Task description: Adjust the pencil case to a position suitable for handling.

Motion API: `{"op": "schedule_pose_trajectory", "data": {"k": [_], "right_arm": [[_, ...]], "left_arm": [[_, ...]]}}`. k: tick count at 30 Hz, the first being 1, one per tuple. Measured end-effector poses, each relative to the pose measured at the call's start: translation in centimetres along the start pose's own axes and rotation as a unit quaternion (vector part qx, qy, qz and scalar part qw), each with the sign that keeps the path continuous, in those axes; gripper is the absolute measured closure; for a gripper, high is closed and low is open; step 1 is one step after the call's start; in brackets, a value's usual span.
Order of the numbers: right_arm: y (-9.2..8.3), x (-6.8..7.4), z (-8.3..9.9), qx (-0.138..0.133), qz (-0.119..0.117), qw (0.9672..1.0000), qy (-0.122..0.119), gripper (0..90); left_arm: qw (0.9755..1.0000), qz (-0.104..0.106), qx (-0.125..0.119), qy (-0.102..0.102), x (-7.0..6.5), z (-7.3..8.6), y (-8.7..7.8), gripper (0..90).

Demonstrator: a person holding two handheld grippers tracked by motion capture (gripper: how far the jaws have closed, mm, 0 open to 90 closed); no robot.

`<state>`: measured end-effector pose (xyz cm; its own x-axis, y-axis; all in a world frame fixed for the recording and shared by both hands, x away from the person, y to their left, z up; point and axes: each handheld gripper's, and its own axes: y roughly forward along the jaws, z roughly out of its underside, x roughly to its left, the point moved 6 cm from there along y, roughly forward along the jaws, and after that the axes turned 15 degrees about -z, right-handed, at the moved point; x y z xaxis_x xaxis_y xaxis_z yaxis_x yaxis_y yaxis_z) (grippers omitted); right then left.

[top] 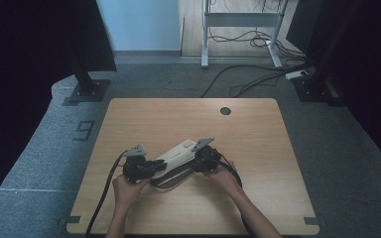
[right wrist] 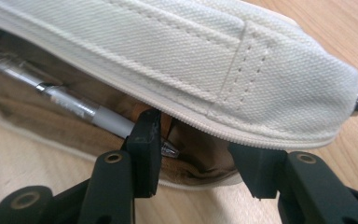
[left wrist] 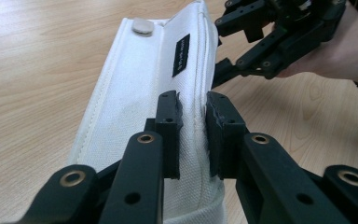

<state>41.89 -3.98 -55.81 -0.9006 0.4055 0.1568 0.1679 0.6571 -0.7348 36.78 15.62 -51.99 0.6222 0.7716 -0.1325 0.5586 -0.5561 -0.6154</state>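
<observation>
A white canvas pencil case (top: 176, 153) lies slantwise on the wooden table (top: 258, 148), its zipper side open towards the person. My left gripper (left wrist: 193, 133) is shut on a ridge of the case's fabric at its near end, holding the top flap. My right gripper (right wrist: 200, 156) stands open at the zipper mouth, one jaw inside the case and the other under the zipper edge. A silver and white pen (right wrist: 70, 100) lies inside on the brown lining (right wrist: 23, 112), its tip beside the inner jaw. From above, the left gripper (top: 156, 166) and right gripper (top: 194, 161) flank the case.
A black label (left wrist: 181, 55) and a small snap button (left wrist: 142, 25) sit on the case's top. A dark round grommet (top: 225, 110) marks the table's far side. Beyond the table are stand bases (top: 87, 91) and loose cables (top: 248, 84) on the grey floor.
</observation>
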Motion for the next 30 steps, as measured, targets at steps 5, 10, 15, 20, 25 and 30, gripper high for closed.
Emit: {"op": "schedule_pose_trajectory", "data": {"k": [5,10,15,20,25,30], "right_arm": [[-0.5,0.6,0.7,0.009,-0.007,0.9999,-0.006,50.5],[-1.4,1.2,1.4,0.012,-0.012,0.9998,-0.007,49.2],[-2.9,1.5,2.0,0.005,-0.011,0.9999,-0.008,48.4],[-4.1,1.5,2.8,-0.003,-0.009,0.9999,-0.007,48.2],[-4.8,1.4,3.8,-0.009,-0.006,0.9999,-0.001,48.0],[-5.5,1.1,4.8,-0.013,-0.002,0.9999,0.008,48.0]], "left_arm": [[1.0,0.003,0.004,0.005,-0.2,0.2,0.2,75.5],[0.9999,-0.003,0.011,0.011,-0.3,0.4,0.5,75.3],[0.9996,-0.007,0.019,0.018,-0.6,0.6,0.9,74.6],[0.9992,-0.014,0.026,0.028,-0.9,0.8,1.5,73.7],[0.9981,-0.023,0.039,0.042,-1.3,0.9,2.2,72.6],[0.9966,-0.029,0.052,0.056,-1.7,0.8,3.4,71.5]]}}
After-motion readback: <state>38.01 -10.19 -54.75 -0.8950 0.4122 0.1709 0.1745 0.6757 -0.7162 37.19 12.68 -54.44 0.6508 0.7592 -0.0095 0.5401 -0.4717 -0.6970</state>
